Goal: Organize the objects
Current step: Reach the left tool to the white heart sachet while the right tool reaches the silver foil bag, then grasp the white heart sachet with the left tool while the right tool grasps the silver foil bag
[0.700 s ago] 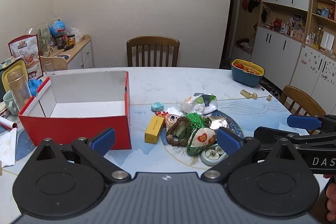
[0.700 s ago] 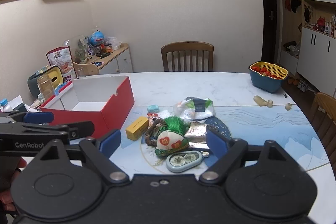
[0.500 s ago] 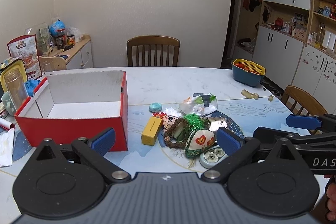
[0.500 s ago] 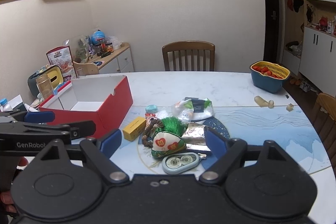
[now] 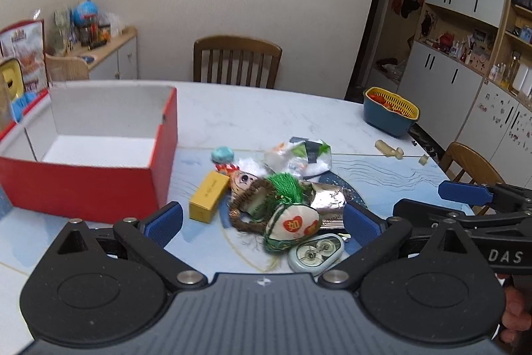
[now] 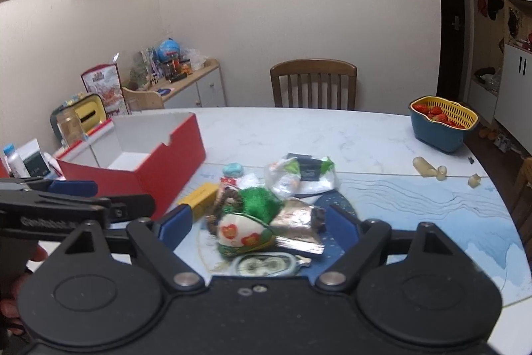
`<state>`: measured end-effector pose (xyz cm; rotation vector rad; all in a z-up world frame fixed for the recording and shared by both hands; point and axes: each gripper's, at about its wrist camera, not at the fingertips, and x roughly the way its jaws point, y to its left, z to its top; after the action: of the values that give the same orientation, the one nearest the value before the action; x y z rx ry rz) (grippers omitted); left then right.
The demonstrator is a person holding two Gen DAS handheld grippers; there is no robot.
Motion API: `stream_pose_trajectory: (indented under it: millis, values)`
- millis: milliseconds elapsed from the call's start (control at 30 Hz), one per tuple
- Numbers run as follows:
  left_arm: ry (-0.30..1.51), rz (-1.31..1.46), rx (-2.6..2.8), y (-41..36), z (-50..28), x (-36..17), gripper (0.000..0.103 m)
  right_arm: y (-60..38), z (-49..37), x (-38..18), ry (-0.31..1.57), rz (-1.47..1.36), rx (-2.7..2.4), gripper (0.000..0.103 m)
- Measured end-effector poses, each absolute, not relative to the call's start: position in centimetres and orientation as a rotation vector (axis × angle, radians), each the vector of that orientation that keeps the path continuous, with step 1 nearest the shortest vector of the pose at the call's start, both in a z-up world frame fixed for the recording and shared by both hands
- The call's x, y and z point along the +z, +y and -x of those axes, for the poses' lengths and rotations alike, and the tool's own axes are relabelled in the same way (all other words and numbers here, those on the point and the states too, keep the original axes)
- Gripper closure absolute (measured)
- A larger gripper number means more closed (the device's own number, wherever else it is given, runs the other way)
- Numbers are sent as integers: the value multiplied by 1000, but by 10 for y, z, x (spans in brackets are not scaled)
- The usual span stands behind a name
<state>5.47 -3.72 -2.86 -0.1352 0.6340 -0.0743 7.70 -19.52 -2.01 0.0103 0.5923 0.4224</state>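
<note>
A pile of small things lies mid-table: a yellow box, a green-tasselled sachet with red hearts, a silver foil packet, a clear tape dispenser, a teal lump and a crumpled plastic bag. Left of the pile stands a red box with nothing in it. My left gripper hangs open just short of the pile, the sachet between its pad lines. The right gripper is open too, over the sachet and the foil packet. Neither touches anything.
A blue basket with a yellow strainer of red fruit sits at the far right edge, with small wooden pegs near it. A wooden chair stands behind the table. Jars and cartons crowd the left edge beside the red box.
Both grippers have moved in toward the pile, which now sits lower and larger between the pads. The left view has swung right, so the red box slid left. Both stay open.
</note>
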Motion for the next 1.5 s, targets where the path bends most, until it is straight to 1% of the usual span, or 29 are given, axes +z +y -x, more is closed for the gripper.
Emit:
stream_pose_trajectory:
  millis: [300,467,700,900,1033,1100,1167,1200,1233,1267,1300,1367,1400,1500]
  values:
    - [658,9,-28,-72,-86,-55,0,-214,-131,-47,656,65,414,17]
    - [681,-11,-24,-85,-105,-72,0,-214,-160,-64,695,76,410,23]
    - [706,-28,-32,-100,-130,-98,0,-204,-193,-90,774,60,460,23]
    - [751,-10,-27,-103,-148,-114,1,-199,-215,-108,857,22,487,27]
    - [779,-15,-42,-106,-157,-121,7,-195,-220,-116,901,20,505,39]
    - [787,-24,-54,-107,-161,-123,12,-194,-224,-118,922,6,509,41]
    - [799,-28,-69,-108,-164,-125,22,-194,-227,-120,937,-2,511,45]
    - [807,-27,-75,-108,-165,-126,25,-193,-228,-120,943,-5,513,46]
    - [815,-22,-81,-108,-166,-127,30,-193,-229,-121,946,-9,517,49]
    - [821,-16,-88,-108,-167,-128,37,-194,-229,-121,952,-17,527,54]
    - [821,-14,-89,-109,-167,-128,38,-194,-229,-122,957,-28,537,57]
    - [820,-25,-91,-111,-166,-127,39,-195,-229,-121,961,-47,553,69]
    - [821,-30,-92,-112,-167,-127,39,-194,-228,-120,958,-47,552,69]
    - [826,-39,-89,-114,-167,-125,42,-194,-227,-119,947,-37,559,75]
